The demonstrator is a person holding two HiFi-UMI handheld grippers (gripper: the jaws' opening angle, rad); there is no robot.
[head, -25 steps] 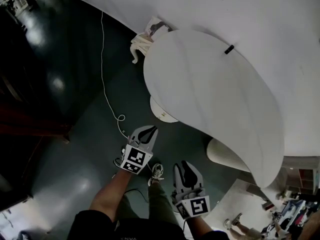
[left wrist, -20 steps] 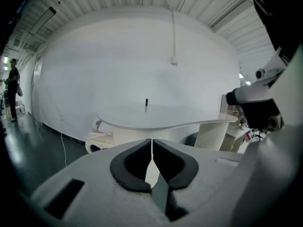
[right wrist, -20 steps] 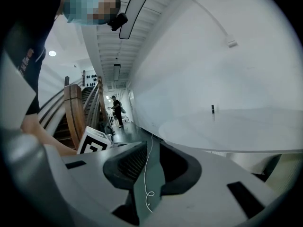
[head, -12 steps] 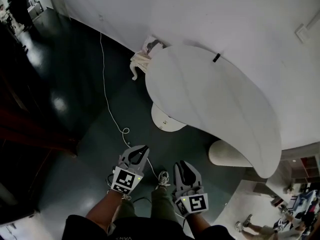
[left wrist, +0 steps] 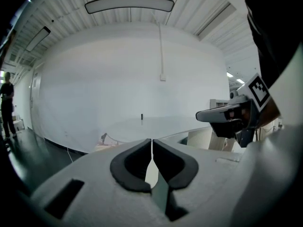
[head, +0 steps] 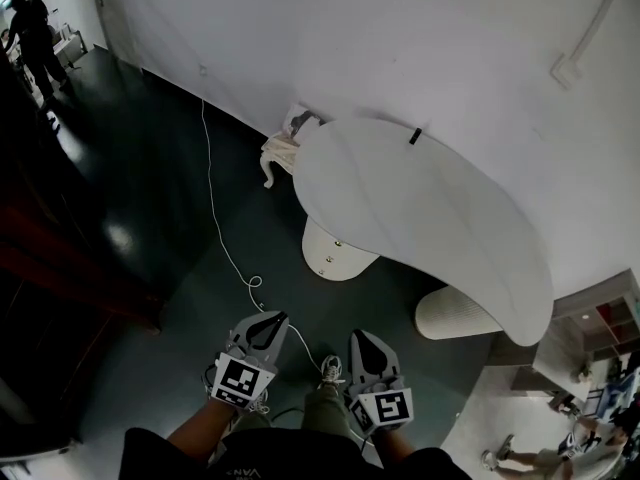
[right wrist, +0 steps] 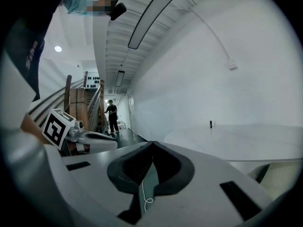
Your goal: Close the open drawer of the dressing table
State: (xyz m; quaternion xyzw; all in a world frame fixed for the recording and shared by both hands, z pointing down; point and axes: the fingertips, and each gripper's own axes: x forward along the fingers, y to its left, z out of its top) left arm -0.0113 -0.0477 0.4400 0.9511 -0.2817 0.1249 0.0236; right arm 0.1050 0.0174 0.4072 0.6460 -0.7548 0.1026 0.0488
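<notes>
At the far left a person [head: 33, 30] stands small and dark on the shadowed floor [head: 130, 198], details lost. A white cord [head: 213, 213] runs down the floor from the wall [head: 400, 38] and ends in a loop. The left gripper [head: 272, 320] sits low in the head view, its arm cut off by the bottom edge; its own view shows the claw pinched together with nothing in it.

The drawer [head: 335, 251] is a rounded cream unit poking out from under the near edge of the dressing table [head: 430, 208]. Its back is hidden beneath the white top, so how far it stands out cannot be told. A crumpled pale thing [head: 280, 153] at the table's left end is too small to identify, as is a small dark object [head: 415, 136] on the top.

The right gripper [head: 362, 338] is also closed tip to tip and empty. A ribbed pedestal [head: 455, 315] shows partly under the table's right end.

Against a second ago, both grippers sit lower in the picture and farther from the drawer, the left one most. The table looks smaller, and more wall shows above it.
</notes>
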